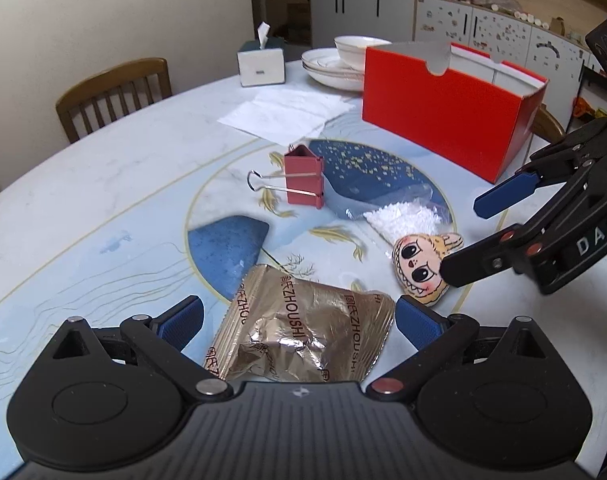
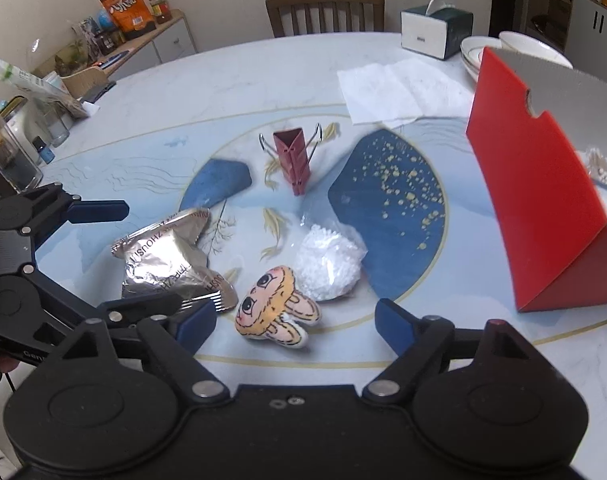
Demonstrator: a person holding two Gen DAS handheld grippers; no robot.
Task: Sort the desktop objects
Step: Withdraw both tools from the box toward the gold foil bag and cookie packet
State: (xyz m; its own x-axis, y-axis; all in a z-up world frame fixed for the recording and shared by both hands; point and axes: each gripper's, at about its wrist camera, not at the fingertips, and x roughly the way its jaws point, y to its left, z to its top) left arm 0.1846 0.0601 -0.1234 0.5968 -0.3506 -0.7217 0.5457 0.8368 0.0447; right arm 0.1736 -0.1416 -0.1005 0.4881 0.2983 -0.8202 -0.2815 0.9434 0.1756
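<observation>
A jar-cluttered sideboard (image 2: 103, 40) is shown only in the right view; both grippers' jaws are spread, empty, around the snack packet (image 1: 307, 328) and doll (image 2: 275, 308), whose lower edges are hidden

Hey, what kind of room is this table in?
Most likely a home dining room: a round table with wooden chairs, stacked china bowls, a tissue box, and cabinets behind.

the left gripper's (image 1: 299, 318) body hides the near edge of the snack packet (image 1: 307, 330); the red box (image 2: 543, 200) is cut off at the right edge.
</observation>
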